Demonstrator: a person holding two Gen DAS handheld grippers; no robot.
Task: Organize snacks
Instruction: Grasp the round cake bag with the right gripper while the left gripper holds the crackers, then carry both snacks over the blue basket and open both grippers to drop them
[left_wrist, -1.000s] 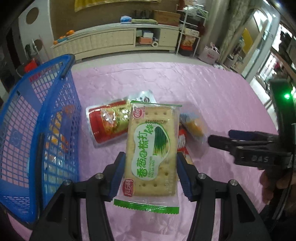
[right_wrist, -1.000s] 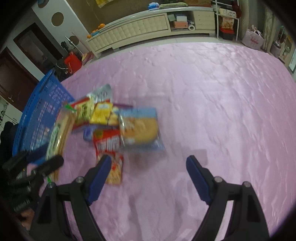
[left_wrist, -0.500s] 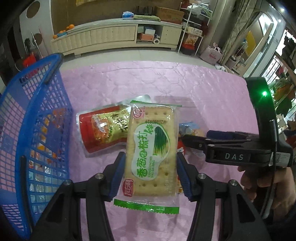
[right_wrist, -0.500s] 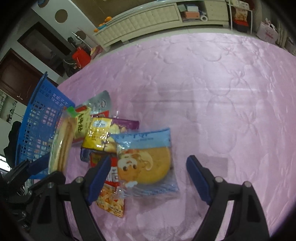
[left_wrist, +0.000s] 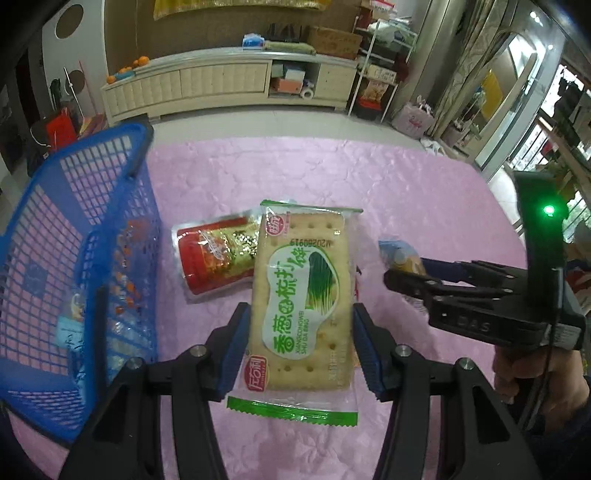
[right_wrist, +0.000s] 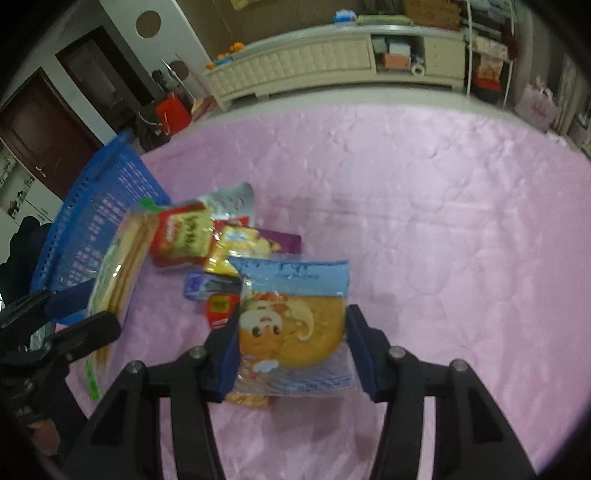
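1. The left gripper is clamped on a cracker packet, holding it above the pink worktop.
2. The right gripper has its jaws closing on a blue cake packet; both pads sit against the packet's sides.
3. A blue basket stands at the worktop's left edge with a few wrapped snacks inside.
4. A red snack pouch lies beside the basket; a yellow packet and a purple one are piled just behind the cake packet.
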